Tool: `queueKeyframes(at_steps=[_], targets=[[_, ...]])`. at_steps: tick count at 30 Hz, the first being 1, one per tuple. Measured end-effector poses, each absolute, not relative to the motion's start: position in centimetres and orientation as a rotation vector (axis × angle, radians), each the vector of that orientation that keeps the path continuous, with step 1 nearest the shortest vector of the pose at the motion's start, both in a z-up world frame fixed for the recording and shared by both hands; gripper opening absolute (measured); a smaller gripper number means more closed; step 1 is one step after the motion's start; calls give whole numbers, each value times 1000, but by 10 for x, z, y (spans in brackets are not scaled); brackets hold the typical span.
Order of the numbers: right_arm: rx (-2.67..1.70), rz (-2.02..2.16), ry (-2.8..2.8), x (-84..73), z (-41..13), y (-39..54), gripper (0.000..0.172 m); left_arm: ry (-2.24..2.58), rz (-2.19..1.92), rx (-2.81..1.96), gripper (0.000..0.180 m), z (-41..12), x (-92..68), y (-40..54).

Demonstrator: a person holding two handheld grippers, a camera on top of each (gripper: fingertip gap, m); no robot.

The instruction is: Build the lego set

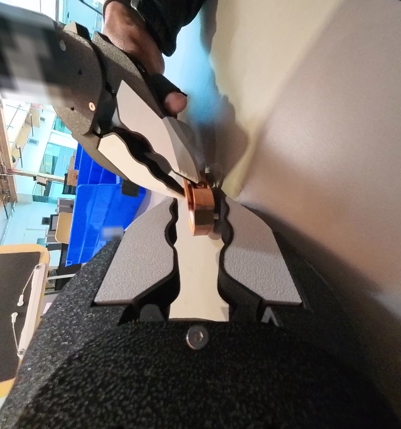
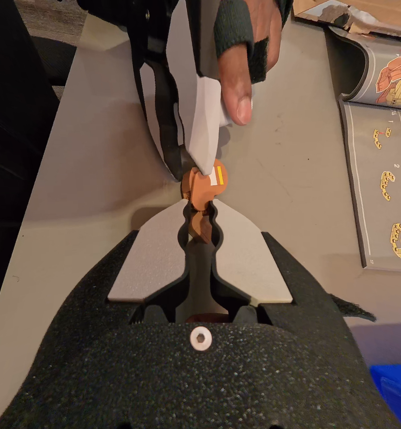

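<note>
Holding one small orange-brown brick piece (image 1: 200,204) between two hand-held grippers, grey table (image 2: 276,185) behind it.
Left wrist view: left gripper (image 1: 199,209) spread wide, one pad (image 1: 170,222) clear of piece; right gripper (image 1: 188,185) tips on it. Right wrist view: right gripper pinches piece's lower end; open booklet (image 2: 380,185) well right of piece.

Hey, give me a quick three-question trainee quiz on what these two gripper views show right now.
1. True or false: the right gripper is closed on the brown brick piece.
2. What lies on the table at the right of the right wrist view? A instruction booklet, B mug, C keyboard.
3. Fill in: the piece's round plate bears a white stripe and a ____ one.
Key: 1 true; 2 A; 3 yellow.
</note>
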State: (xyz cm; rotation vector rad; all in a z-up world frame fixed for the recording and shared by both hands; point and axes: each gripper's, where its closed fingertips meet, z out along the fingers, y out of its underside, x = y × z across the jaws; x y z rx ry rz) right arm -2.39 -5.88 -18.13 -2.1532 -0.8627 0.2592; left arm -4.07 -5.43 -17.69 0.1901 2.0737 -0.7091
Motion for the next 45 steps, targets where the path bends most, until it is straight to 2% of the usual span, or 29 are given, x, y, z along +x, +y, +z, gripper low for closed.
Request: queueKeyframes(at_steps=[14,19,34,37,39,45], targets=[[-2146,298,-847,-26,-181,-58,14,2101,-632,212,24,-184,-34,-54],[-2153,258,-877,-23,-185,-60,27,2098,-649,203,22,-184,-34,-52],[-2300,378,-854,-16,-199,-75,34,2057,-623,252,21,-184,-36,-53],[-2297,435,-856,-21,-198,-78,30,2046,-606,281,21,-183,-37,-54],[-2280,456,-894,-26,-199,-80,20,2036,-594,297,21,-183,-37,-54],[-2238,438,-942,-28,-199,-80,19,2016,-581,339,21,-181,-40,-53]])
